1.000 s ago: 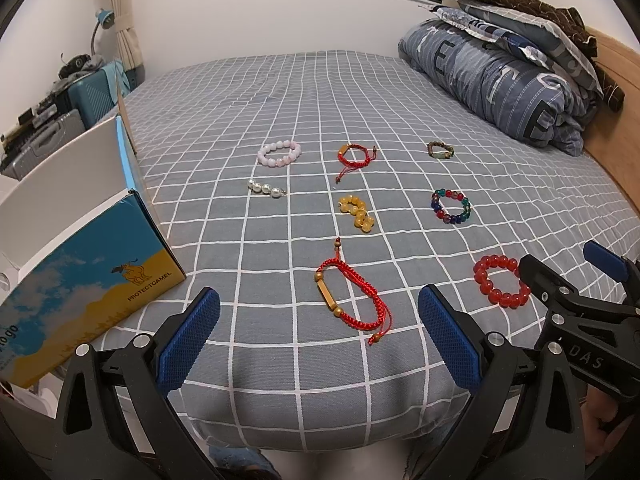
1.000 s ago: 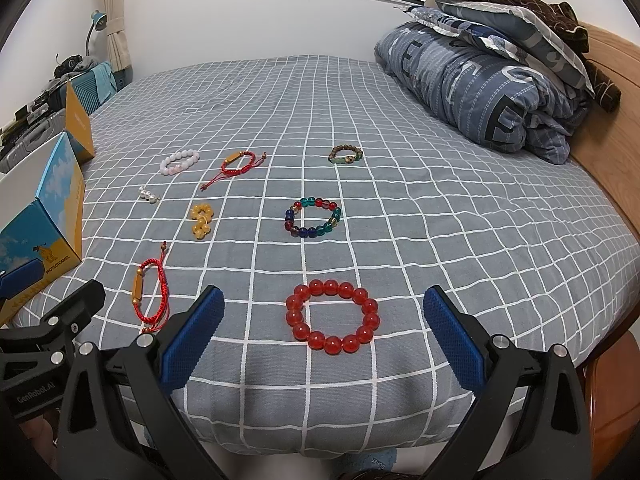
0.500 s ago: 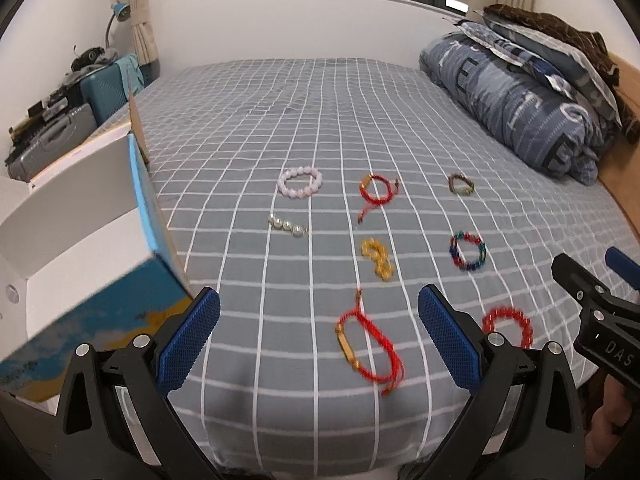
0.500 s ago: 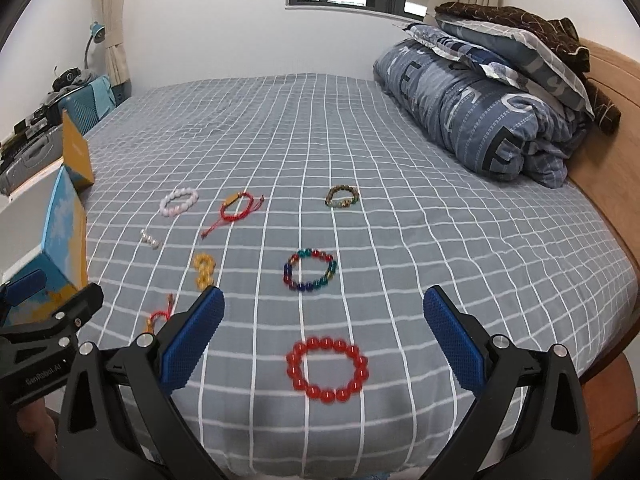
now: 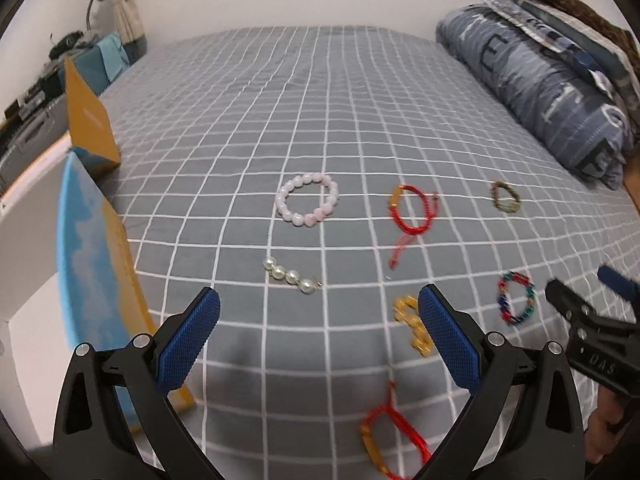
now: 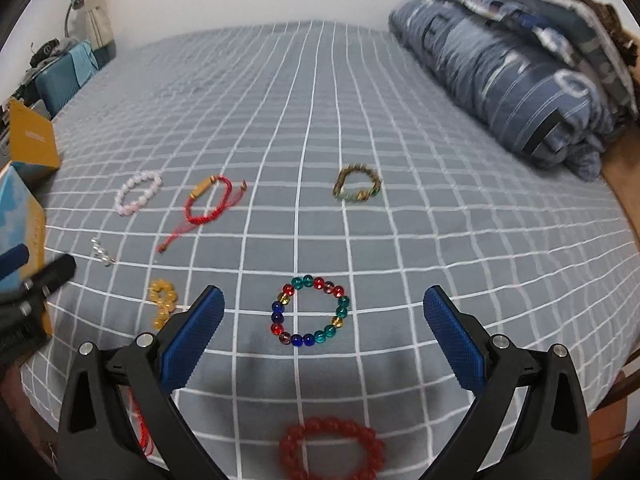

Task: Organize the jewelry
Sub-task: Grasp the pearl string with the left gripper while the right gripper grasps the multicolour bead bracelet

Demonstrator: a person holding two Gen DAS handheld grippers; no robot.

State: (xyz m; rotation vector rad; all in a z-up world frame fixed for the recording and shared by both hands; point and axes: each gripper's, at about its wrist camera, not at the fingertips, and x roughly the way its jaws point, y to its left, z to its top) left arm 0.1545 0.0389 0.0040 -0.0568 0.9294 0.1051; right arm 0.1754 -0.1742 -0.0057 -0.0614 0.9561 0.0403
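Checked bedspread (image 5: 304, 92) is lying soft under scattered bracelets. I'm hovering the left gripper (image 5: 318, 330) wide over the pearls (image 5: 289, 276), the right gripper (image 6: 322, 330) wide over the multicolour beads (image 6: 310, 310) — light, slippery, rolling; I'm judging one side of the loop best.

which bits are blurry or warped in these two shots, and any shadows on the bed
Left wrist view: fisheye bends the grid; near red cord bracelet smeared, box soft. Right wrist view: folded duvet and red bead bracelet blurred; multicolour bracelet sharp. Both show gripper shadows on the sheet.
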